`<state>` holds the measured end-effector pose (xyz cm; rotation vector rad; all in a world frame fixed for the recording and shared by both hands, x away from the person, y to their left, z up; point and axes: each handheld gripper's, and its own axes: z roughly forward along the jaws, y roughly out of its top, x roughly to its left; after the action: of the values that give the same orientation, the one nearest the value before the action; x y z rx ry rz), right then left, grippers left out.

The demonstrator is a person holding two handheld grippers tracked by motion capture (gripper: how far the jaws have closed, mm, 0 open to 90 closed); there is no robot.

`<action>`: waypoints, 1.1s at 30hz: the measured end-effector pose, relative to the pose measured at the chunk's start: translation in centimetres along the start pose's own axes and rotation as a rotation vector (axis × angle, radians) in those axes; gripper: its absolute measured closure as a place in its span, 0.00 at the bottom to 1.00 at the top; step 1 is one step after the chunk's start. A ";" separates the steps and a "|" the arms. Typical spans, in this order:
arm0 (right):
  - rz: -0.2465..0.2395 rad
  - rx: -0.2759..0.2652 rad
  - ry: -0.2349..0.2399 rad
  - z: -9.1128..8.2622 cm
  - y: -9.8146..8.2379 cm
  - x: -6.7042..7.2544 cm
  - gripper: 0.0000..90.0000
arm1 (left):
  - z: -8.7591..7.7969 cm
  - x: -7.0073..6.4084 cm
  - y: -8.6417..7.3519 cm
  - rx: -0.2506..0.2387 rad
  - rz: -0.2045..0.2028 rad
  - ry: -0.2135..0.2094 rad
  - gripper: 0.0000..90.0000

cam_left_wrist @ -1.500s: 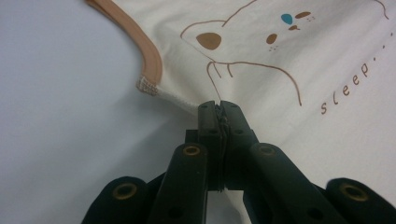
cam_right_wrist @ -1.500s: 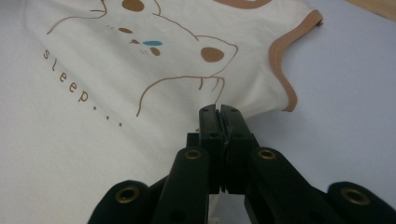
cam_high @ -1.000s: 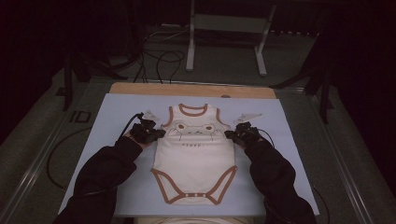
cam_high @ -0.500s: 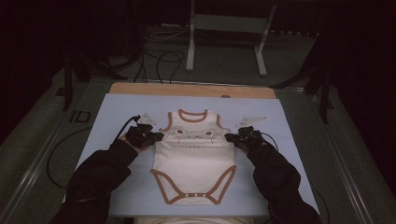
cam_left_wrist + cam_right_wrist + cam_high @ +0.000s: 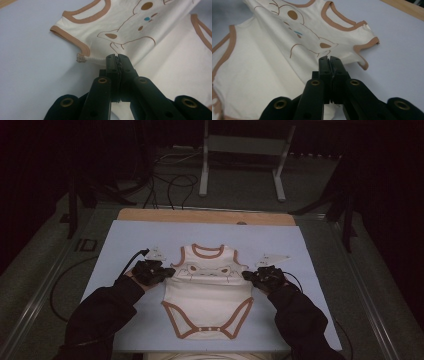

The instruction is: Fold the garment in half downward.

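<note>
Bodysuit [image 5: 207, 287]: cream, brown-trimmed, animal-face print, top folded over; left gripper [image 5: 167, 271] and right gripper [image 5: 248, 275] clamped tight on its side edges.

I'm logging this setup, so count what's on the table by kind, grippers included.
Baby bodysuit, cream with brown trim: 1
Black grippers, left and right, each shut on the bodysuit's side: 2
Pale blue mat: 1
Total: 4
</note>
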<state>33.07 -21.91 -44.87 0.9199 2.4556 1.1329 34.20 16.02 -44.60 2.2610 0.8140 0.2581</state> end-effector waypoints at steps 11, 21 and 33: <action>0.000 -0.003 0.022 -1.1 -1.1 1.4 0.99 | -0.9 -1.6 -1.6 0.005 0.022 -0.036 0.99; -0.014 -0.008 0.046 -2.4 -2.2 3.1 0.99 | -2.0 -3.5 -2.8 0.022 0.057 -0.057 0.99; -0.007 0.010 0.075 -2.5 -4.0 4.3 0.99 | -1.5 -4.5 -5.0 0.024 0.039 -0.115 0.99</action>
<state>26.86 -22.53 -46.23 0.8856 2.5246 1.1743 27.68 16.78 -46.66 2.2930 0.7172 0.1353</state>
